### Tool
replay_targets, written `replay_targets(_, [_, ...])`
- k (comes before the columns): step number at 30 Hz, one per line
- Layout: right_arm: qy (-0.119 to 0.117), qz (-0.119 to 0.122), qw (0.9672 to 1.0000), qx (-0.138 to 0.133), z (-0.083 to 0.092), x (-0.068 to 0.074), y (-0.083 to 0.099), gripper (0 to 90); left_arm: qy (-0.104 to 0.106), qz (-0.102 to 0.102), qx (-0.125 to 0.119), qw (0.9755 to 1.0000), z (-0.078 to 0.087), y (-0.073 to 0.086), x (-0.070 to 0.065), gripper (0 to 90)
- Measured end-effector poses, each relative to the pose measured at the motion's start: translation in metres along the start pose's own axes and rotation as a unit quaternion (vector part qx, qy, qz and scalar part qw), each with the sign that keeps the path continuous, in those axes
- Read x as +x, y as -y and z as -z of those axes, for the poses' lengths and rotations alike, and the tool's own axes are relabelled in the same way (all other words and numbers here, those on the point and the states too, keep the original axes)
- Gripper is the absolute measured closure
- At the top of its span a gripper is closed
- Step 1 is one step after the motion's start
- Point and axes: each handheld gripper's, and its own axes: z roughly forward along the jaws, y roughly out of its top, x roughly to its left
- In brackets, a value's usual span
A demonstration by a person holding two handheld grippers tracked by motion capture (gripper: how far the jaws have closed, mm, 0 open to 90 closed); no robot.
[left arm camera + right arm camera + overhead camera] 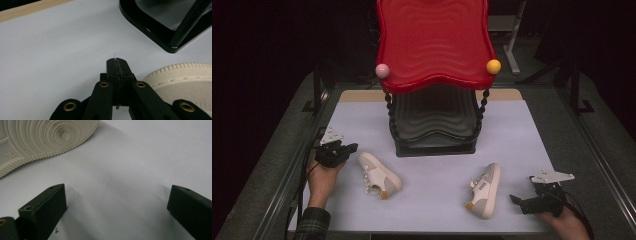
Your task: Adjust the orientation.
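While both of the person's hands rest low at the near edge of the white tabletop (432,125), two cream sneakers lie btwn them, neither one held. The left hand-held gripper (347,148) sits at about 9 o'clock from the table's centre, jaws pressed tight together w/ nothing btwn them; in the left gripper view (116,62) the closed tips point across bare white surface. The left sneaker (378,175) lies just beside that gripper, at its 4 o'clock, upright on its sole, not touching the tips; its ribbed toe edge (180,75) shows at 4 o'clock in the left gripper view. The right hand-held gripper (515,200) is at about 4 o'clock on the tabletop, jaws spread wide and empty; in the right gripper view (117,207) the two black jaws stand well apart over bare surface. The right sneaker (484,191) lies tipped on its side near that gripper, at its 9 o'clock, apart from it; its ridged sole (42,140) shows at 11 o'clock in the right gripper view. Behind the shoes, at 12 o'clock, stands a two-tier rack: red wavy top tray (433,45) over a black lower tray (434,125), w/ a pink ball (382,70) and a yellow ball (493,66) at its front corners.
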Motion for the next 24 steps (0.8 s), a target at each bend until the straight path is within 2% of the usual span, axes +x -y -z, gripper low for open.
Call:
replay_targets(2, [0.0, 0.0, 1.0, 0.0, 0.0, 0.0, 0.0, 1.4, 0.021, -0.004, 0.001, 0.9998, -0.004, 0.001, -0.003, 90.0])
replay_targets(6, [0.0, 0.0, 1.0, 0.0, 0.0, 0.0, 0.0, 1.4, 0.024, -0.009, -0.002, 0.9997, -0.005, 0.001, -0.008, 90.0])
replay_targets(13, [0.0, 0.0, 1.0, 0.0, 0.0, 0.0, 0.0, 1.4, 0.047, -0.003, -0.008, 0.9989, -0.004, 0.003, -0.016, 90.0])
replay_targets(15, [0.0, 0.0, 1.0, 0.0, 0.0, 0.0, 0.0, 1.4, 0.056, -0.003, -0.012, 0.9984, -0.005, 0.004, -0.021, 90.0])
replay_targets(17, [0.0, 0.0, 1.0, 0.0, 0.0, 0.0, 0.0, 1.4, 0.064, -0.011, -0.01, 0.9978, -0.004, 0.004, -0.031, 90.0])
replay_targets(18, [0.0, 0.0, 1.0, 0.0, 0.0, 0.0, 0.0, 1.4, 0.064, -0.011, -0.01, 0.9978, -0.004, 0.004, -0.031, 90.0])
replay_targets(24, [0.0, 0.0, 1.0, 0.0, 0.0, 0.0, 0.0, 1.4, 0.092, -0.024, -0.011, 0.9954, -0.004, 0.004, -0.052, 90.0])
